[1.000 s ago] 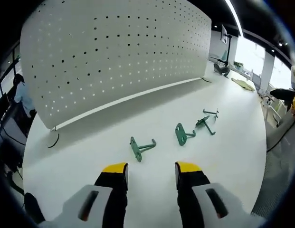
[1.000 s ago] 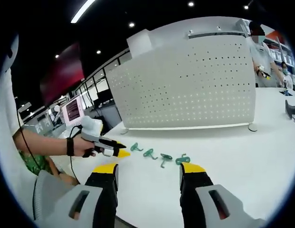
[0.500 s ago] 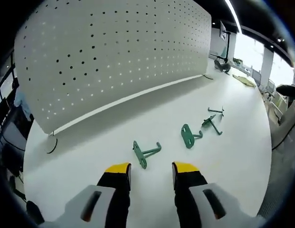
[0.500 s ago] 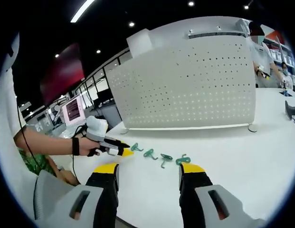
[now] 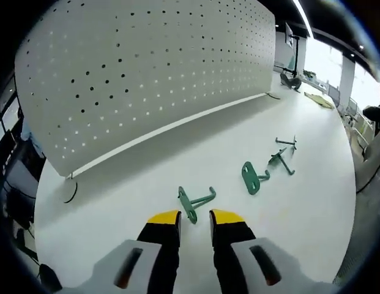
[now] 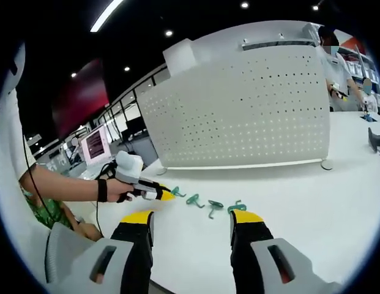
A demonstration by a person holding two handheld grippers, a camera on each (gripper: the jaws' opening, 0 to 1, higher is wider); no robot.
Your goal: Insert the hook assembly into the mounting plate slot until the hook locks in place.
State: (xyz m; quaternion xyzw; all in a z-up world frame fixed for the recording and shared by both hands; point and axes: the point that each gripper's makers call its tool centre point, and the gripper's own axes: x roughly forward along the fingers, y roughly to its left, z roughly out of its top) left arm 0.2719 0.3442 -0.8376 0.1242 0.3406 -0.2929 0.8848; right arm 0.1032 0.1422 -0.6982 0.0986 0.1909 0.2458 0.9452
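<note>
Several green metal hooks lie in a row on the white table. In the left gripper view the nearest hook (image 5: pixel 194 201) has its flat plate end right at the gap of my left gripper (image 5: pixel 194 218), whose yellow-tipped jaws stand a narrow gap apart with no grip on it. Further hooks (image 5: pixel 253 177) (image 5: pixel 281 160) lie to the right. The white perforated mounting plate (image 5: pixel 147 73) stands upright behind them. In the right gripper view a hand holds the left gripper (image 6: pixel 154 193) down at the leftmost hook (image 6: pixel 177 192). My right gripper (image 6: pixel 191 217) hovers open above the table, holding nothing.
The table edge (image 5: pixel 336 245) curves round at the right in the left gripper view. A black cable (image 5: pixel 68 193) lies by the plate's left foot. A person (image 6: pixel 333 67) stands behind the mounting plate (image 6: pixel 251 110) at the far right. Monitors (image 6: pixel 95 144) sit far left.
My left gripper has moved forward and down to the nearest hook, and its jaws have narrowed from wide open to a small gap. The right gripper has stayed almost still.
</note>
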